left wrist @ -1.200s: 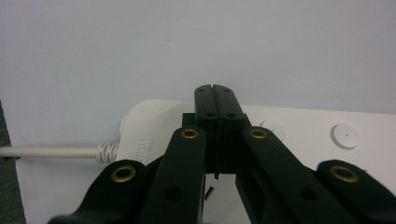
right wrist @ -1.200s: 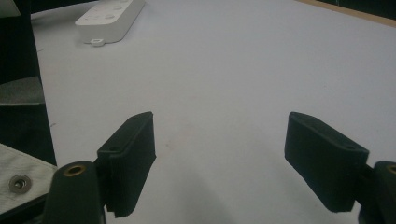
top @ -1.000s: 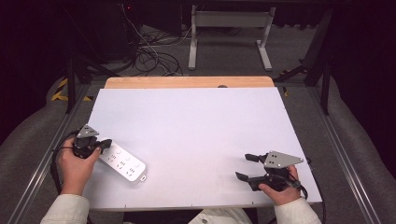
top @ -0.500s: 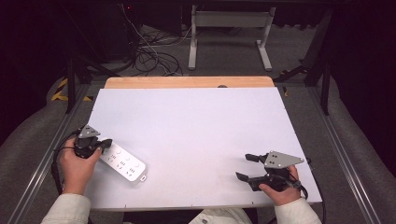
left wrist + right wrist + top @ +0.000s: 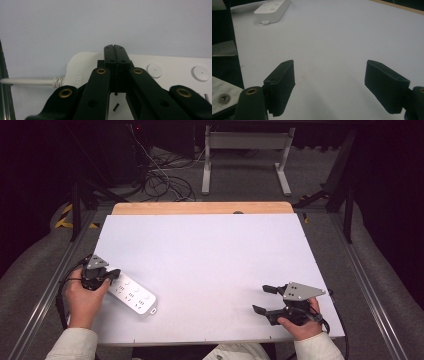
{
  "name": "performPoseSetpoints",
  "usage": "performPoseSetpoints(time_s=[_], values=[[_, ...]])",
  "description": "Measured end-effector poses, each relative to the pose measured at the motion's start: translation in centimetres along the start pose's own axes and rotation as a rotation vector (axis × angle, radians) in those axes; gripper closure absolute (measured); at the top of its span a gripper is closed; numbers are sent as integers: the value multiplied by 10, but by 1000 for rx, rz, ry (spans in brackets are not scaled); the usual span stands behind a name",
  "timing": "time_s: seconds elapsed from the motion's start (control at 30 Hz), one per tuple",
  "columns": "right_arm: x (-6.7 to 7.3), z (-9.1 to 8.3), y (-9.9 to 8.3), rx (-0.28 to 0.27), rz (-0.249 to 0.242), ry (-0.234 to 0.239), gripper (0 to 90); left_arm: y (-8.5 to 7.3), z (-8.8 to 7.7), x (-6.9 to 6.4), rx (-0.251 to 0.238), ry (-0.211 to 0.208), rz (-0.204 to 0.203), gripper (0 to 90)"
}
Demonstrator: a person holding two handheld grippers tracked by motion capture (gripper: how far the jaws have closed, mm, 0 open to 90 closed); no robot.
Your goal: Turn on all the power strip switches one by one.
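Pressing down on the cord end of the white power strip [image 5: 133, 295] is what the left tool [image 5: 115, 48] looks to be doing: jaws pressed fully together, nothing pinched between them, tips sitting over the strip's top face just beside the first round button. Whether the tips are actually touching the plastic or hovering just above, I can't tell from the left gripper view.

The strip is lying flat near the front-left corner of the white counter [image 5: 210, 255], angled, with its cord [image 5: 27, 81] running off the counter's left edge.

The right tool [image 5: 263, 299] is sitting well apart at the front right, jaws spread wide, empty, pointing across the counter toward the strip.

Handling guess: rigid plastic shell, light, smooth and likely slippery on this surface (so a poke at one end is probably going to skate or pivot it). Not fragile. Best hold is across the narrow width of the body, on the long side walls near the middle; the stiff cord will be tugging it back.
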State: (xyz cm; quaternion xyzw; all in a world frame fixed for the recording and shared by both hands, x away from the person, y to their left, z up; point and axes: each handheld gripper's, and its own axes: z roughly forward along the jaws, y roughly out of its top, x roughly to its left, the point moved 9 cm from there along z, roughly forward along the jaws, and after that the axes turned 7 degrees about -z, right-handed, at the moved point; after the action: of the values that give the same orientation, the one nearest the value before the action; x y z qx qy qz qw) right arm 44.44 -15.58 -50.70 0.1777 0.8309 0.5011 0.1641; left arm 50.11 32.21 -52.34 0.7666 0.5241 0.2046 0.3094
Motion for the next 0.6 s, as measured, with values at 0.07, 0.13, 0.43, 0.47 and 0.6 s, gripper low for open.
performPoseSetpoints(time_s=[0.07, 0.13, 0.43, 0.47, 0.6], values=[[0, 0, 0, -1, -1, 1, 247, 0, 0, 0, 2, 4, -3, 900], [1, 0, 0, -1, -2, 2, 247, 0, 0, 1, -4, -2, -12, 900], [1, 0, 0, 2, -4, 4, 246, -1, 1, 1, -10, -3, -28, 900], [1, 0, 0, 0, -4, 5, 246, -1, 1, 1, -12, -5, -36, 900], [2, 1, 0, 0, -3, 7, 246, -2, 1, 1, -13, -16, -54, 900]])
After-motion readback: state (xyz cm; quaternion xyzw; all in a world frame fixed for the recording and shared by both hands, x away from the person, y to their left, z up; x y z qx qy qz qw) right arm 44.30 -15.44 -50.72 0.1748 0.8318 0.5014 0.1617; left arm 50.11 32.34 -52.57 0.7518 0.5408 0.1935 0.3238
